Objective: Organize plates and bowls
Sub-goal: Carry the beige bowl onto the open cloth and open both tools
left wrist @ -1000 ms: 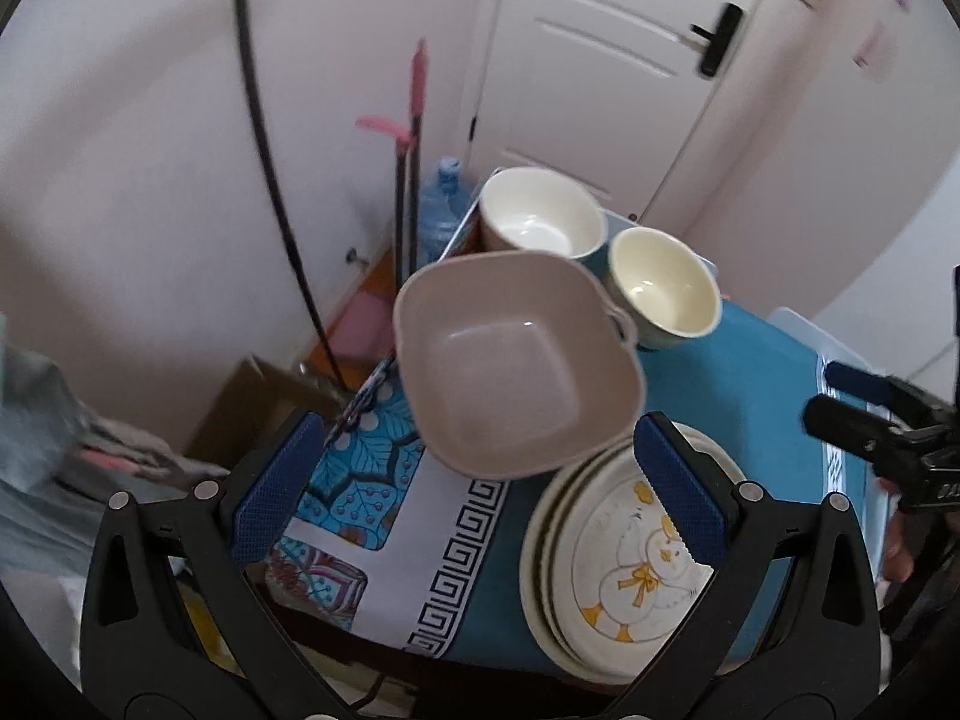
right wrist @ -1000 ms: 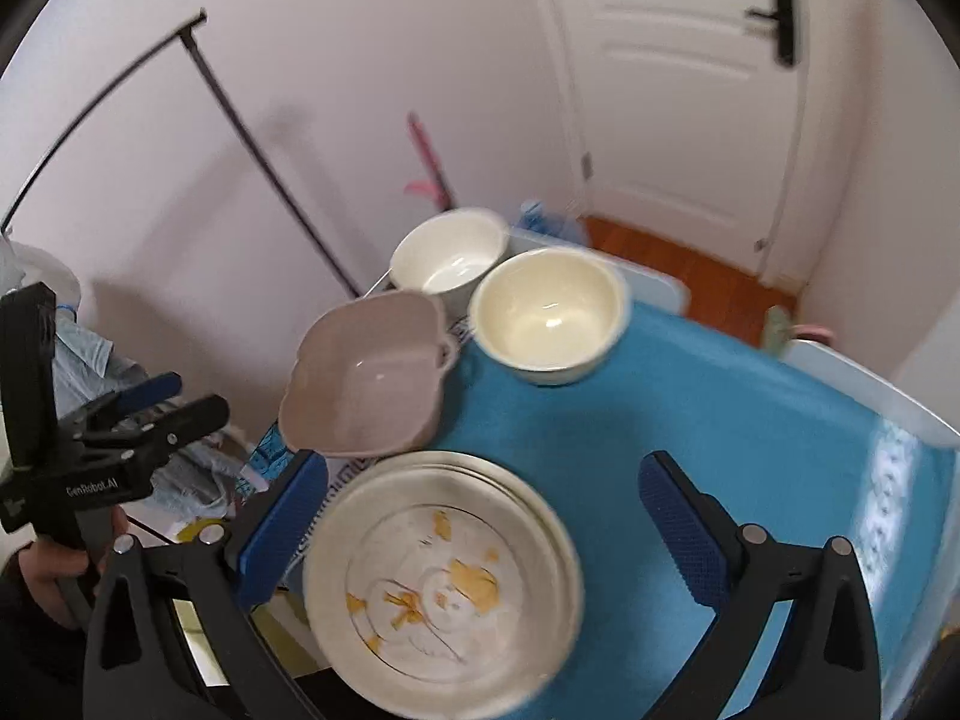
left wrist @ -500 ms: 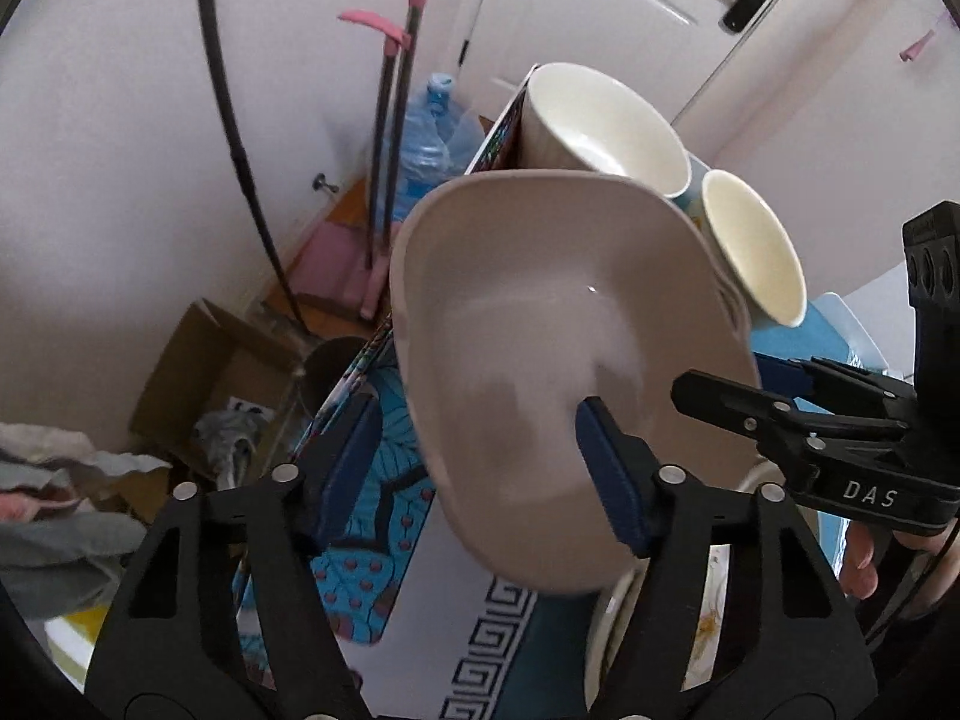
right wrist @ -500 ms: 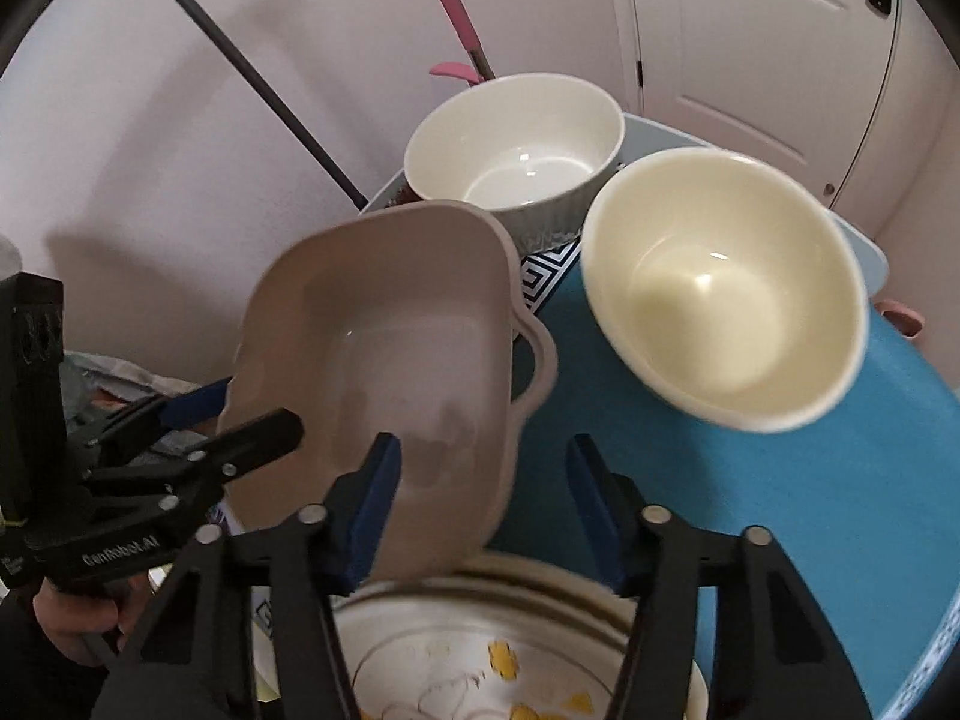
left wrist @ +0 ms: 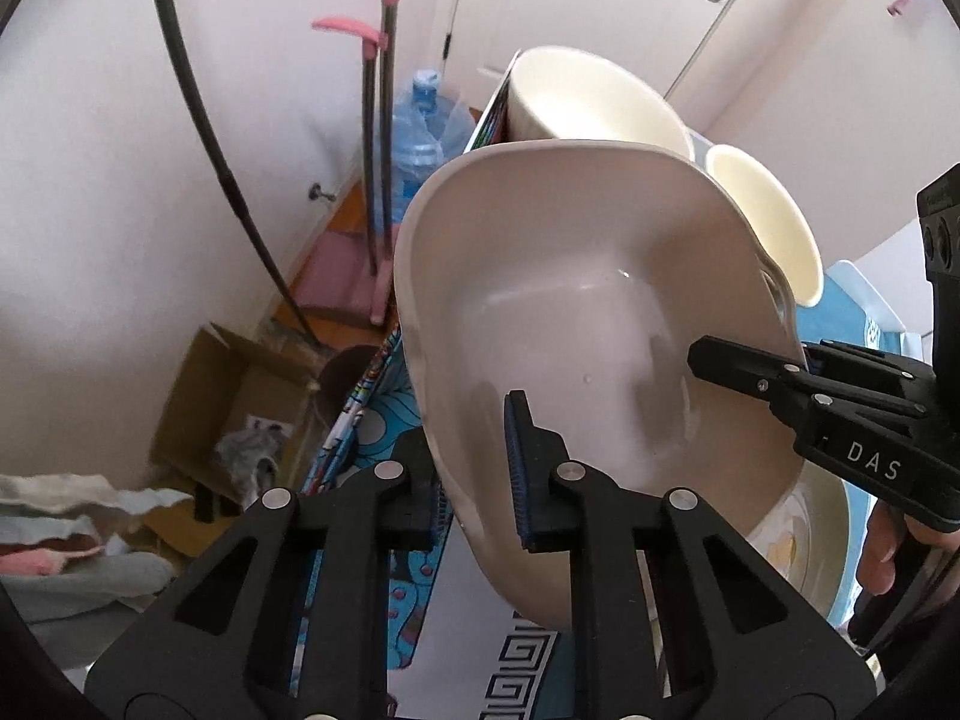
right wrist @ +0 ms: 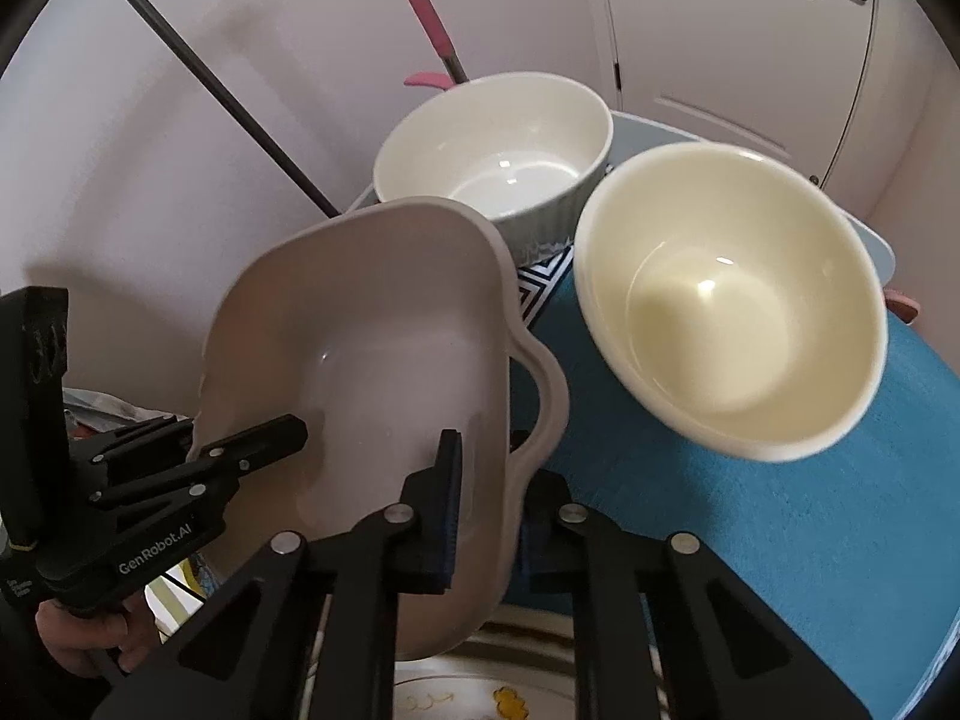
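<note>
Taupe dish [left wrist: 576,312] rim pinched by left gripper [left wrist: 474,468], opposite rim by right gripper [right wrist: 486,504], jaws just closed

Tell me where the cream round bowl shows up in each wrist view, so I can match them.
Left wrist: cream round bowl at upper right, half hidden behind the pinkish square dish.
Right wrist: cream round bowl large at centre right, on the blue cloth.
Shared landmark: the white ribbed bowl, just behind it.

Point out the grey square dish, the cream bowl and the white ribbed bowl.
grey square dish [right wrist: 384,360]: right wrist view, inner floor.
cream bowl [right wrist: 720,324]: right wrist view, inside bottom.
white ribbed bowl [right wrist: 498,138]: right wrist view, inner wall.
</note>
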A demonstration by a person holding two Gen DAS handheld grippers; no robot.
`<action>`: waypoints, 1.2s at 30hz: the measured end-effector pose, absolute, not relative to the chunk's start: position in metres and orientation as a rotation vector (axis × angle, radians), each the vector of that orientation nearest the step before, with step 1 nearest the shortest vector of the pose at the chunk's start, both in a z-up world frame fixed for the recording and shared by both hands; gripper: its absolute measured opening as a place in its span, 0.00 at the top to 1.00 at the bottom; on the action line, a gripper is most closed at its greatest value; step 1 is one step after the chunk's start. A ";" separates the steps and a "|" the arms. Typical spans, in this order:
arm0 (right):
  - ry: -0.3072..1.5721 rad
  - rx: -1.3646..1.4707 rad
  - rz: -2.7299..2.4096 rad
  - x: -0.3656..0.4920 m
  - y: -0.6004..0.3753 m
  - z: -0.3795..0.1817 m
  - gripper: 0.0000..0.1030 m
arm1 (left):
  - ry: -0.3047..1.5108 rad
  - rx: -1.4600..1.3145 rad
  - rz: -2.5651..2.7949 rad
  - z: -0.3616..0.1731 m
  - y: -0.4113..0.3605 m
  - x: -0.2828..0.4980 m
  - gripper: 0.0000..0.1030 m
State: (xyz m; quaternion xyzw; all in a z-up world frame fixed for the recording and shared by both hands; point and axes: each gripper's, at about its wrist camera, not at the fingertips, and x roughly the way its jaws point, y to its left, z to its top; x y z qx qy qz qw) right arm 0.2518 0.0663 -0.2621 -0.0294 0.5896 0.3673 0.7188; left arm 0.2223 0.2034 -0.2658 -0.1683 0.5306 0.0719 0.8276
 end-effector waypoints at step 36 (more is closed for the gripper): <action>1.250 0.220 0.264 0.127 -0.353 -0.252 0.86 | 1.162 -0.083 -0.375 -0.247 -0.199 0.202 0.86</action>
